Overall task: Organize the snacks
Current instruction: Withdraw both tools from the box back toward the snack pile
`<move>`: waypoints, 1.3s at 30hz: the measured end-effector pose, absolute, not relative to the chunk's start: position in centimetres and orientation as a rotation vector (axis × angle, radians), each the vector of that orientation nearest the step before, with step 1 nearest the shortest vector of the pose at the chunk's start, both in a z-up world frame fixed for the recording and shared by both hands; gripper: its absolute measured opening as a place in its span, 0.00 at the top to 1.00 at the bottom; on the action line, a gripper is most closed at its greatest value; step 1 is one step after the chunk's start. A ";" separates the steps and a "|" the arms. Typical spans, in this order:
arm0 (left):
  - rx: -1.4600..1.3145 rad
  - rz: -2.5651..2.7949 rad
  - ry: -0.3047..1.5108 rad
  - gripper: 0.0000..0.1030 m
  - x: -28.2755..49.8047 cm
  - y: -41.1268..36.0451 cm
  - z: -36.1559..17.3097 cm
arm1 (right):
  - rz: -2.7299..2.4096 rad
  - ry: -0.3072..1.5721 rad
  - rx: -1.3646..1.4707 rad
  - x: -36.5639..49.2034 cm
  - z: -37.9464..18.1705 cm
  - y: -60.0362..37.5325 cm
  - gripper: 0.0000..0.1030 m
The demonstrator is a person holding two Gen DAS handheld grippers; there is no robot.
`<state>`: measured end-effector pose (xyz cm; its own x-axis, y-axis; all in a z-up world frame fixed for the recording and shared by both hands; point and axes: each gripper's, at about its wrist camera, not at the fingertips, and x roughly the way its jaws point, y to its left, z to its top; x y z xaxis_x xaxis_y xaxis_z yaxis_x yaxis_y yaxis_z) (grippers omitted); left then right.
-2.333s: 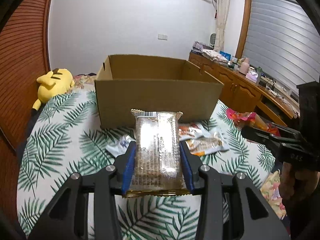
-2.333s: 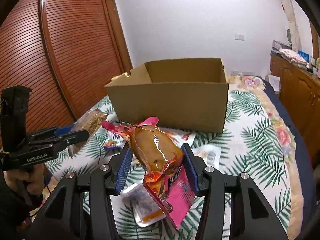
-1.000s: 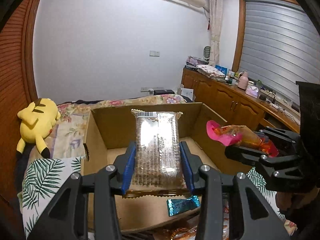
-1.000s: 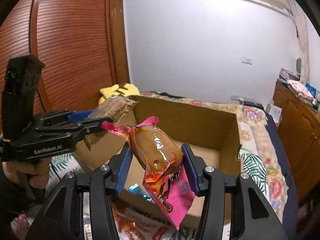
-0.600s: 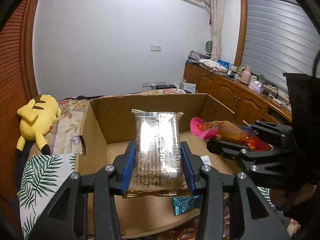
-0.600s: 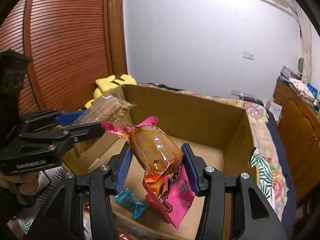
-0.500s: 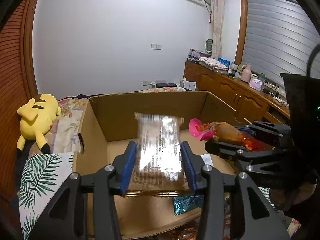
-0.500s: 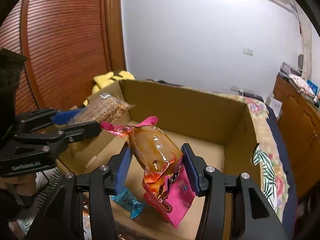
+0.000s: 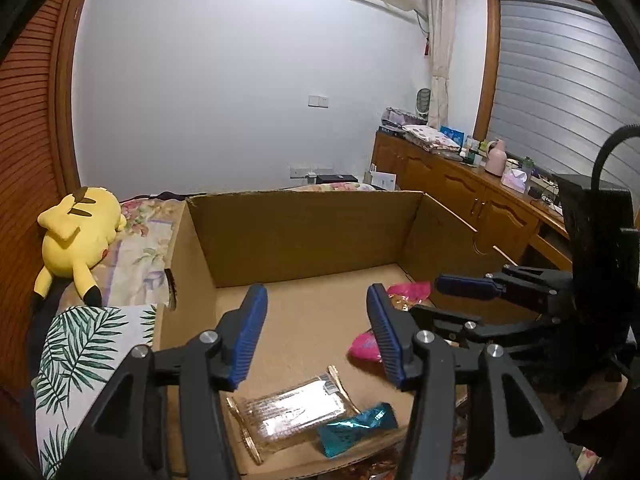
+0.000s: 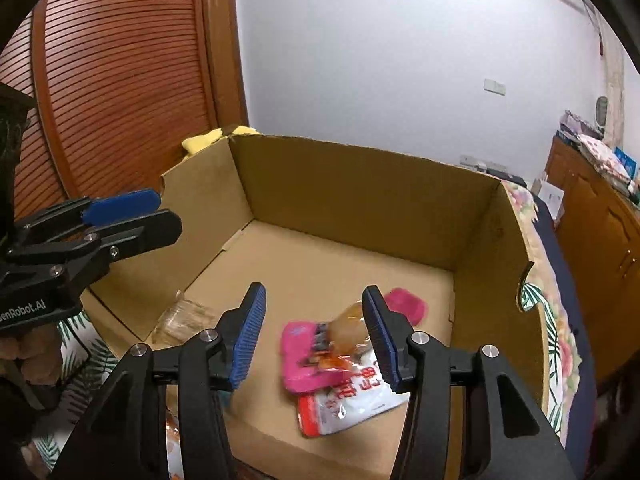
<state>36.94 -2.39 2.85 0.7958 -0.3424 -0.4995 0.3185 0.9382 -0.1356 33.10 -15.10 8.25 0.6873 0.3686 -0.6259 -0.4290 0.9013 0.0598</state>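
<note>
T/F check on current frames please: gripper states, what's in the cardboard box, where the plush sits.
1. Left gripper is open and holds nothing. True.
2. Right gripper is shut on the pink-and-orange snack pouch. False: it is open, and the pouch lies on the box floor.
3. The clear-wrapped wafer bar lies inside the brown cardboard box. True.
4. The small teal foil candy lies on the palm-leaf bedspread. False: it is inside the box.
5. The yellow plush toy sits in the box. False: it lies outside, left of it.

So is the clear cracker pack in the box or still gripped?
In the box. The clear cracker pack lies flat on the cardboard box floor beside a teal wrapper; the left gripper hangs above, jaws apart, holding nothing.
</note>
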 end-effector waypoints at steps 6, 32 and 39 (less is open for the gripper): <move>-0.028 -0.355 0.538 0.48 36.8 -2.5 2.9 | 0.444 0.649 -0.067 31.5 9.0 -15.6 0.50; 0.028 -0.333 0.543 0.46 29.3 -2.2 4.3 | 0.393 0.689 -0.038 21.3 7.9 -20.1 0.48; 0.013 -0.300 0.598 0.46 26.8 -1.2 2.5 | 0.411 0.760 -0.035 20.3 5.5 -20.4 0.44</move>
<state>26.85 -1.19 2.55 0.7847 -0.2740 -0.5560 0.2814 0.9567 -0.0743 20.34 -20.45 5.46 0.6497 0.3491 -0.6753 -0.3738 0.9202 0.1161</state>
